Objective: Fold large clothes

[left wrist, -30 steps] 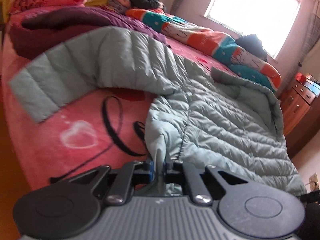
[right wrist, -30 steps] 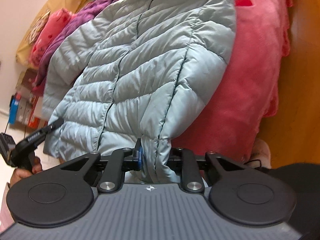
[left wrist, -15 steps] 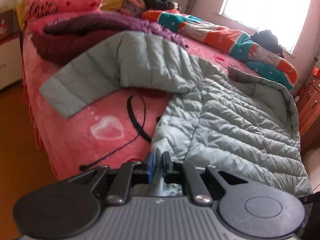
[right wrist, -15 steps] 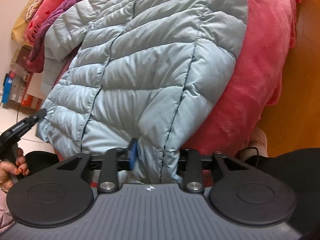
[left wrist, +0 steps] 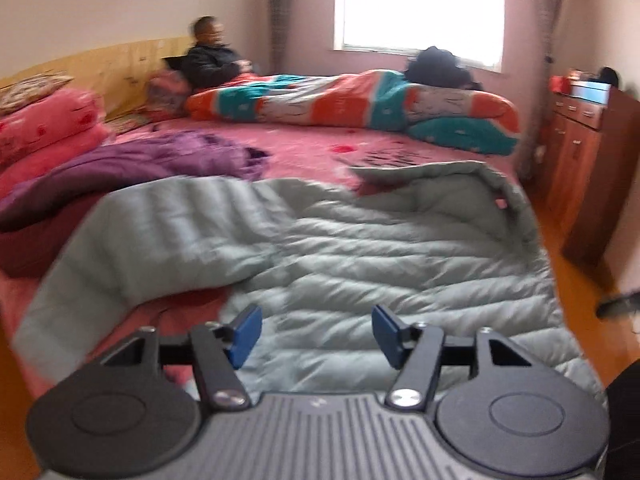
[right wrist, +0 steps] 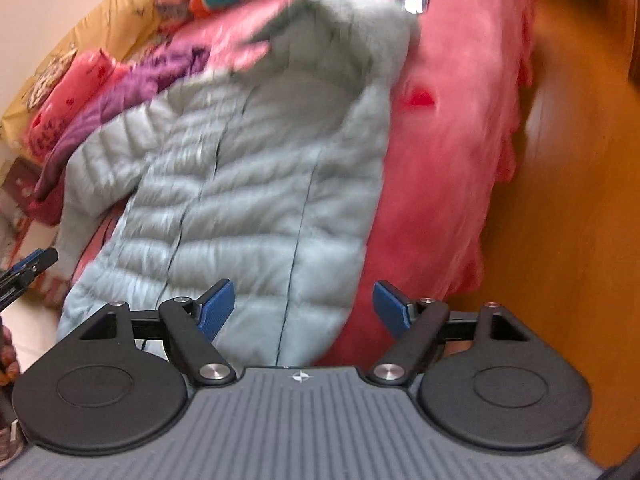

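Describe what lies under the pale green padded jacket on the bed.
The padded jacket lies spread on a pink bed cover, which shows all round it. Whatever the cover has directly beneath the jacket is hidden.

Left wrist view is looking from the hem of the grey puffer jacket (left wrist: 400,248) along the bed (left wrist: 312,152) toward the window (left wrist: 420,4). Right wrist view is tilting steeply down over the same jacket (right wrist: 248,184), close, catching the bed's edge and floor (right wrist: 568,200). Both are sharing the jacket.
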`<state>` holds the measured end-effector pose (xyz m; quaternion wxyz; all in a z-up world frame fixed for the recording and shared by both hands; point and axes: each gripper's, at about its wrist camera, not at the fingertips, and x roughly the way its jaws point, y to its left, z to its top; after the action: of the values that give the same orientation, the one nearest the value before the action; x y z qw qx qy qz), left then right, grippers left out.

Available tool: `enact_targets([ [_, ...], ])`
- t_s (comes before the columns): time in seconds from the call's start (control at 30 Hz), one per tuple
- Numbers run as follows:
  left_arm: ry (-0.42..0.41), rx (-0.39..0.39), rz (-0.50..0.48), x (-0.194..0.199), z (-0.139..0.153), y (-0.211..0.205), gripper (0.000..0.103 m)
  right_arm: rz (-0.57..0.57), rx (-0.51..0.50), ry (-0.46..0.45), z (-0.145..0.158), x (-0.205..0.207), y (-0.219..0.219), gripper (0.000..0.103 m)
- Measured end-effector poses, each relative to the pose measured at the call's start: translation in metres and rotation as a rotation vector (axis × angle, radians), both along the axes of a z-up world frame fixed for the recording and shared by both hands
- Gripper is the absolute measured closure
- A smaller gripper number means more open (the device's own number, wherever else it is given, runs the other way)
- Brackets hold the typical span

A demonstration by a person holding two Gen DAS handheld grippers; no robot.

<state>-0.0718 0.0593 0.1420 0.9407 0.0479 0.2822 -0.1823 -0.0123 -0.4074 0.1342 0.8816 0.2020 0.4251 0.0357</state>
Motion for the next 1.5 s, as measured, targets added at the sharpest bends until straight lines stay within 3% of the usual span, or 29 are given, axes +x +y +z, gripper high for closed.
enact_targets([
  [0.17,0.014,-0.017,-0.099,0.034,-0.017,-0.044,0.041,0.013,-0.265,-0.188,0.022,0.023,0.021,0.007],
  [0.27,0.01,-0.035,-0.125,0.051,-0.025,-0.065,0.039,0.015,-0.347,-0.279,0.024,0.043,0.024,0.005],
  [0.4,0.02,-0.087,-0.15,0.072,-0.037,-0.081,0.032,0.009,-0.384,-0.279,0.02,0.084,0.021,0.004],
  [0.7,0.095,-0.121,-0.179,0.099,-0.077,-0.087,0.03,0.049,-0.497,-0.354,0.026,0.187,0.049,0.008],
  [0.87,0.118,-0.147,-0.193,0.104,-0.088,-0.085,0.027,0.149,-0.577,-0.36,0.022,0.249,0.068,0.031],
  [1.13,0.142,-0.186,-0.214,0.11,-0.096,-0.082,0.023,0.241,-0.74,-0.284,-0.008,0.324,0.093,0.021],
  [1.33,0.156,-0.205,-0.226,0.111,-0.1,-0.081,0.02,0.228,-0.788,-0.212,-0.03,0.353,0.096,0.011],
  [1.37,0.158,-0.207,-0.229,0.111,-0.1,-0.081,0.018,0.222,-0.787,-0.206,-0.033,0.357,0.096,0.013],
  [1.5,0.161,-0.217,-0.239,0.112,-0.101,-0.08,0.016,0.178,-0.799,-0.172,-0.041,0.375,0.096,0.059],
])
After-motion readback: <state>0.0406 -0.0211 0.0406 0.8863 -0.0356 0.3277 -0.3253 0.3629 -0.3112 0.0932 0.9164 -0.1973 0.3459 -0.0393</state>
